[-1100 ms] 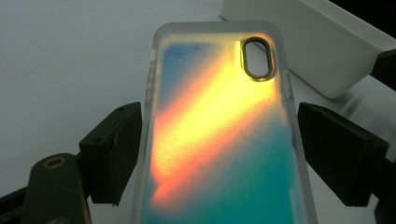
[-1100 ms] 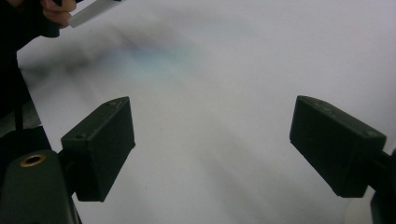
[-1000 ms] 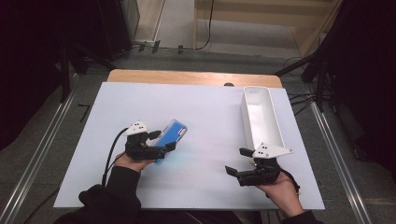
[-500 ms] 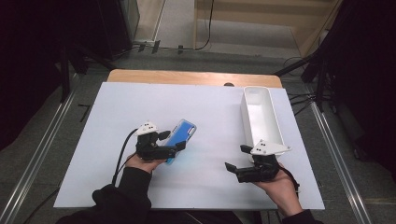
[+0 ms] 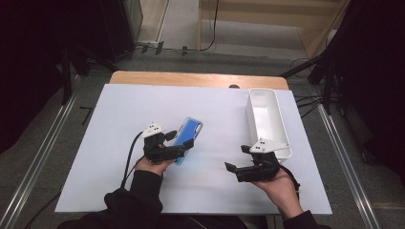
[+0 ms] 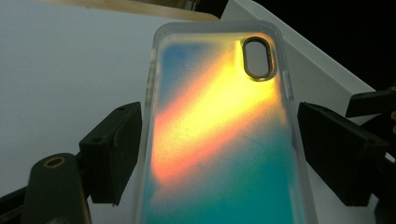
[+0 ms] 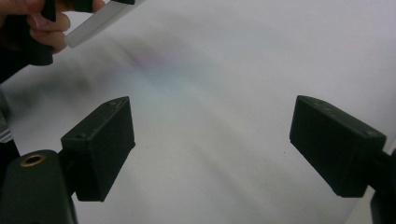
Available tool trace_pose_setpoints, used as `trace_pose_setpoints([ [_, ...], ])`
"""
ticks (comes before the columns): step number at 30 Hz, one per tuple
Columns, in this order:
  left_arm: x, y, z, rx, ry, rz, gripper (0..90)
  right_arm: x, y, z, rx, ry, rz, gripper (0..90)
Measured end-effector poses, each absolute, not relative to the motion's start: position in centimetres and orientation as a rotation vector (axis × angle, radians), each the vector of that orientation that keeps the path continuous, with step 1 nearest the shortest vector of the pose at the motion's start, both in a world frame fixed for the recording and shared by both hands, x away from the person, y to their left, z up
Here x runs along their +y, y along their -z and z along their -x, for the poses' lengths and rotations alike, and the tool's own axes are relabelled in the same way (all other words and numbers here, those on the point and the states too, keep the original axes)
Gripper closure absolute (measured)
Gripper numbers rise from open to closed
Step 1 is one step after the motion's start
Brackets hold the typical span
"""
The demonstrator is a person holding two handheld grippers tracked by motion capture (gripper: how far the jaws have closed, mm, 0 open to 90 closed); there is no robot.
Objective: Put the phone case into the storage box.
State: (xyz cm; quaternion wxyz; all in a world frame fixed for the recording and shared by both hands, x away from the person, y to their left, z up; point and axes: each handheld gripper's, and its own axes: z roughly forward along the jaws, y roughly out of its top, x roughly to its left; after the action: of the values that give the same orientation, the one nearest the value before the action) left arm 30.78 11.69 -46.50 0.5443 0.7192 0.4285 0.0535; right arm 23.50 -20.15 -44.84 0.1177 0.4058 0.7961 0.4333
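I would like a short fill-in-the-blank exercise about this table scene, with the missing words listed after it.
1. The phone case lies between the jaws of the ____ gripper.
2. The long white bin stands on the ____ side of the table in the high view.
3. Nothing is between the jaws of the ____ gripper.
4. The oval camera cutout is at the end of the case ____ from the hand that holds it.

Missing words: left; right; right; farthest
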Motion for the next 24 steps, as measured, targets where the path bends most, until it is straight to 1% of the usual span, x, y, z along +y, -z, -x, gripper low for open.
trace_pose_setpoints([
  [5,11.4,46.7,-30.8,1.028,-0.114,-1.684,16.3,-20.0,44.6,-24.1,2.322,-1.296,-1.232,12.7],
  [12,11.2,47.0,-30.7,1.037,-0.142,-1.664,16.3,-19.7,43.9,-24.9,2.306,-1.305,-1.319,12.7],
  [19,11.1,47.2,-30.6,1.043,-0.136,-1.635,16.3,-19.5,43.0,-25.6,2.295,-1.333,-1.396,12.7],
  [20,11.2,47.3,-30.7,1.04,-0.119,-1.623,16.3,-19.5,43.0,-25.7,2.297,-1.339,-1.394,12.7],
  [24,11.2,47.4,-30.6,1.037,-0.128,-1.615,16.3,-19.2,42.5,-26.1,2.293,-1.352,-1.4,12.7],
])
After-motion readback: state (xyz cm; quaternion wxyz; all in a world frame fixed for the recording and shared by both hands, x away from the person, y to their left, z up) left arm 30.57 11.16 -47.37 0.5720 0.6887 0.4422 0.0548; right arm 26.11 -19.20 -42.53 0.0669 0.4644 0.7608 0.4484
